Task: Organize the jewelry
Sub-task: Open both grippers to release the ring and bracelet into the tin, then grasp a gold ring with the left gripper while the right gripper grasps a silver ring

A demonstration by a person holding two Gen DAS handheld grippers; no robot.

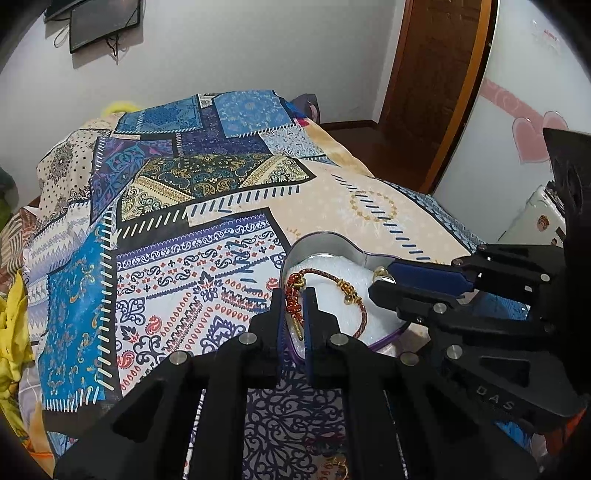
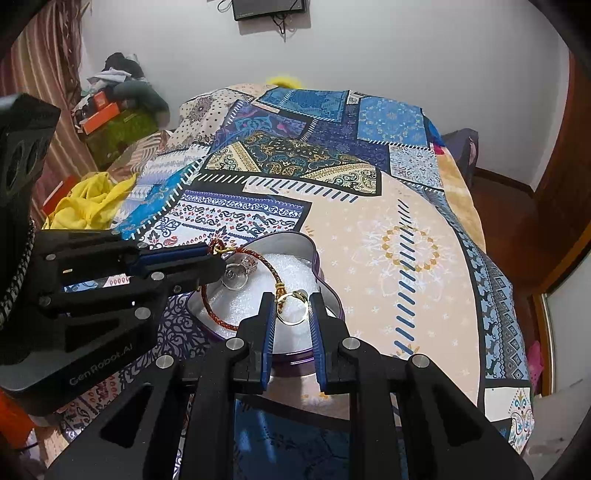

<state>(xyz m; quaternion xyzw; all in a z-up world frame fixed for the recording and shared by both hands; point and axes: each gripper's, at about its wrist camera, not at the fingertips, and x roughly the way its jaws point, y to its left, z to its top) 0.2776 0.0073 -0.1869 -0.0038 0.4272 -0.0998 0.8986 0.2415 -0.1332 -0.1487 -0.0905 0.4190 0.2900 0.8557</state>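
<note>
Left gripper (image 1: 293, 295) first: narrowed to a slim gap and clamped on the knotted red end of the bracelet (image 2: 275, 267), with a gold-tipped tail hanging between the pads. Right gripper (image 2: 291, 297) next: held partly open, straddling a gold ring (image 2: 286, 322) without visibly pressing on it. Both pieces over or on the white foam (image 2: 284, 258) lining a heart-shaped tin (image 2: 334, 295) with a purple rim, alongside a silver trinket (image 2: 236, 277) too blurred to name. Judging by looks: braided cord light and limp, likely to sag and swing when lifted, so best taken at the knot or the gold beads instead of mid-cord. Ring hard, smooth and probably slippery; safest pinched across the band, squarely and gently, to avoid squirting it out onto the cloth. Soft foam likely to give under a downward push. Readable lettering: "GenRobot.AI" on the left gripper's body in the right wrist view, "DAS" on the right gripper's body in the left wrist view. Under the tin, a patchwork bedspread (image 2: 369, 240) in blues, cream and black. Further off, a crumpled yellow cloth (image 2: 88, 206), a brown door (image 1: 436, 74), pink hearts (image 1: 532, 136) on a white panel, and a dark wall screen (image 2: 269, 7).
</note>
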